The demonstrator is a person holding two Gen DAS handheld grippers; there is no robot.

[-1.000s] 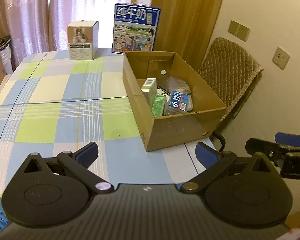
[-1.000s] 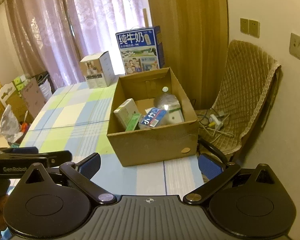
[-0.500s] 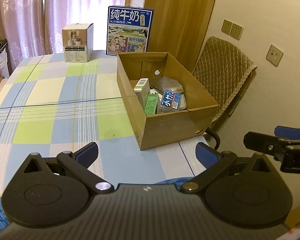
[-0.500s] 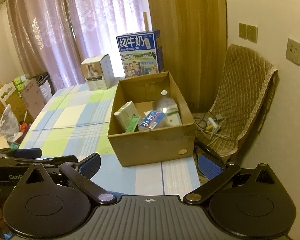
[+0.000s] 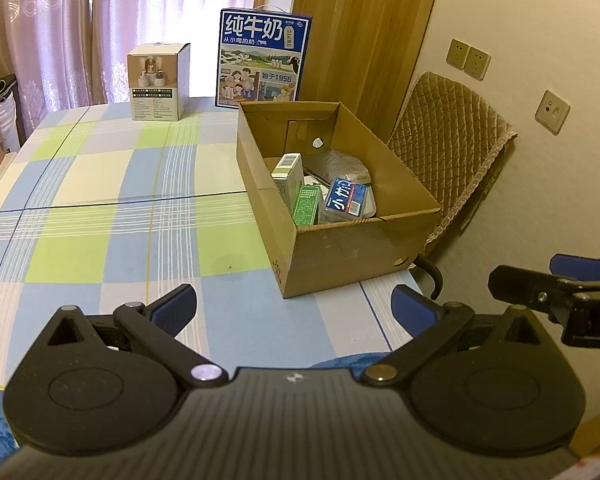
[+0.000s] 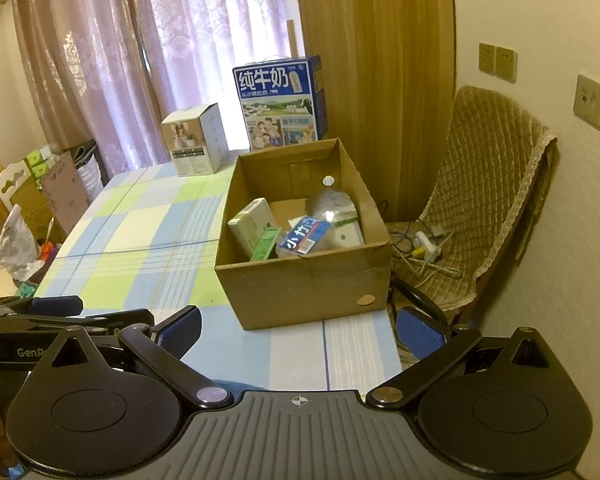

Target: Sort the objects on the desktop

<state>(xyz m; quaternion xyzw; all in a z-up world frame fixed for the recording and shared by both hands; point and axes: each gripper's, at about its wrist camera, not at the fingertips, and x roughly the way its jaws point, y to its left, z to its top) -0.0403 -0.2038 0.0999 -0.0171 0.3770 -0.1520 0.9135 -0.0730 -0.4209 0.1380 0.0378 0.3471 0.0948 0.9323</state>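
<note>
I am looking across a table covered in a blue, green and white checked cloth (image 5: pixel 100 200). At its far edge a tall blue milk carton case with white Chinese lettering (image 5: pixel 264 65) is standing upright, and near it to the left a small white cube-shaped product box (image 5: pixel 158 82) is sitting. Behind them, pale pink patterned lace curtains (image 6: pixel 172 40) are hanging beside a brown wooden panel (image 5: pixel 364 40). To the right I am seeing a chair draped in a tan quilted cover (image 6: pixel 488 200), with a tangle of white cables (image 6: pixel 424 244) lying on its seat. Beige wall sockets (image 5: pixel 468 59) are sitting on the cream wall.
</note>
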